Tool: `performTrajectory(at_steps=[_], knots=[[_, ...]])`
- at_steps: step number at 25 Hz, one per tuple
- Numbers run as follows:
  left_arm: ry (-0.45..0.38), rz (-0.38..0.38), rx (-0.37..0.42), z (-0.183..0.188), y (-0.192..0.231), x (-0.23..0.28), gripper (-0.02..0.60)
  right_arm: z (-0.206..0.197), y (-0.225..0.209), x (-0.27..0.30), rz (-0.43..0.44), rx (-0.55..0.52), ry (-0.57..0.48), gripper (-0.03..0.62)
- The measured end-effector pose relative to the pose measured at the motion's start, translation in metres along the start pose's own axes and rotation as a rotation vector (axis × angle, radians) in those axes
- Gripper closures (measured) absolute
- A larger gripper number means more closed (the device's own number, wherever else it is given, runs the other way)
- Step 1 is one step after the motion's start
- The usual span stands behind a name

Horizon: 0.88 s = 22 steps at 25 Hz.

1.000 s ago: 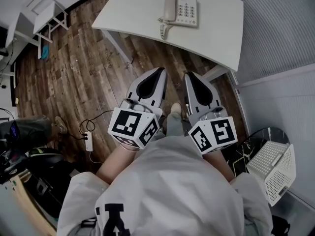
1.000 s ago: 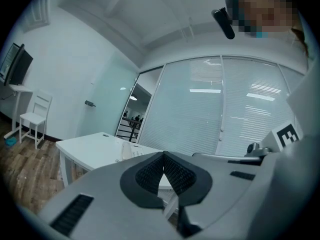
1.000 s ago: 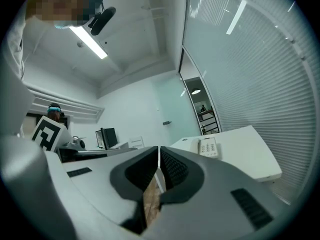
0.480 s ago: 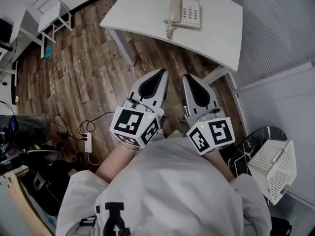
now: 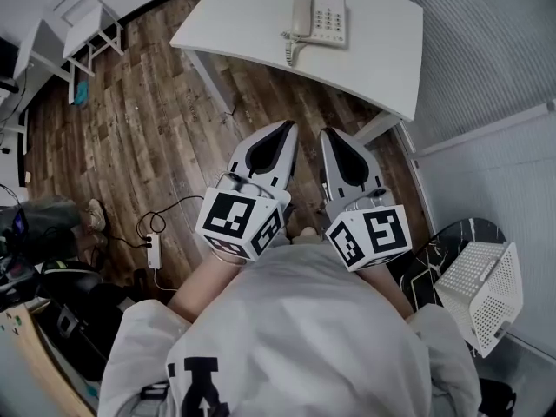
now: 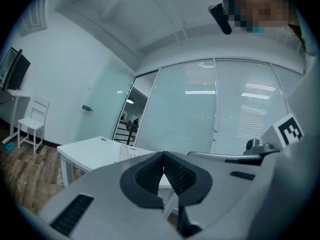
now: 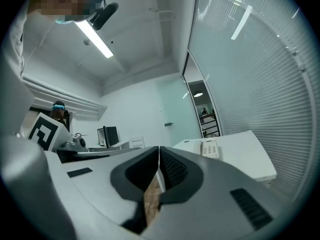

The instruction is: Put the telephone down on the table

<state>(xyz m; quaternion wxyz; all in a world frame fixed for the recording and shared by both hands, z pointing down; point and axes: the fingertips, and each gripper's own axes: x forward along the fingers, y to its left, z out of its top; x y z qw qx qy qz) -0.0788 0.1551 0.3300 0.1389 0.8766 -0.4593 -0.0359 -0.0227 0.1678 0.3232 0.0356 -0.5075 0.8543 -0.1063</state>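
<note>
Wood floor point(image 5: 148, 120) open up to white table point(image 5: 382, 55); tabletop bare except telephone point(image 5: 317, 17); blind-covered glass wall point(image 5: 495, 42) close on right.

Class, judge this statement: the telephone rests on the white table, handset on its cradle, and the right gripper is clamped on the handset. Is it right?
Not quite. The right gripper is shut on nothing: the head view shows it over the floor, well short of the table. The telephone does rest there, handset on its cradle.
</note>
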Motion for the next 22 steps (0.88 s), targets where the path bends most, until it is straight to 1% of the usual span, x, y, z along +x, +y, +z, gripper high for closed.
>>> performTrajectory(at_steps=[7, 10, 22], knots=[[0.002, -0.002, 0.011, 0.002, 0.005, 0.005, 0.577, -0.002, -0.003, 0.002, -0.007, -0.003, 0.001, 0.563], [-0.006, 0.004, 0.002, 0.004, 0.01, 0.006, 0.577, 0.0, -0.003, 0.003, -0.01, -0.01, -0.003, 0.563], [-0.011, -0.008, -0.01, 0.006, 0.013, 0.002, 0.577, -0.004, 0.004, 0.006, -0.009, -0.021, 0.008, 0.565]])
